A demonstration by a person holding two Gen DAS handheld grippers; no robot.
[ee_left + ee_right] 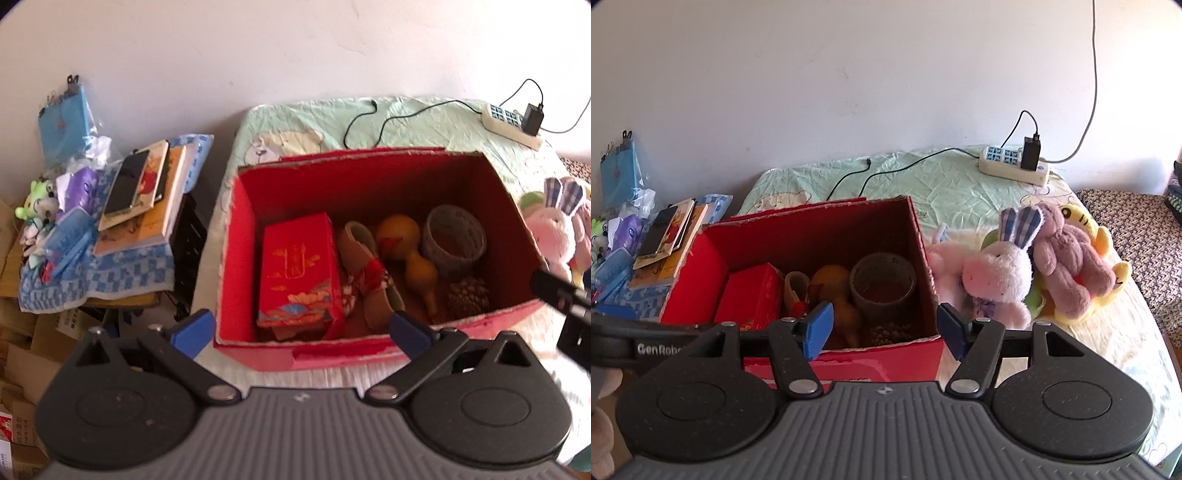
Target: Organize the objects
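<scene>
Both tongs are spread and carry nothing: the left tongs [301, 330] hover at the near rim of the red box [369, 354] on the bed [923, 181], looking down into it, while the right tongs [882, 330] sit level beside them, angled toward the plush toys [1027, 273] just right of the box, probably next to be packed.

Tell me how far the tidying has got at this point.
Partly done: the red box already holds a small red carton, gourd, round pot and pine cone. Nothing in hand: left hand-held gripper and right hand-held gripper are open and empty. Plush toys remain outside.
</scene>
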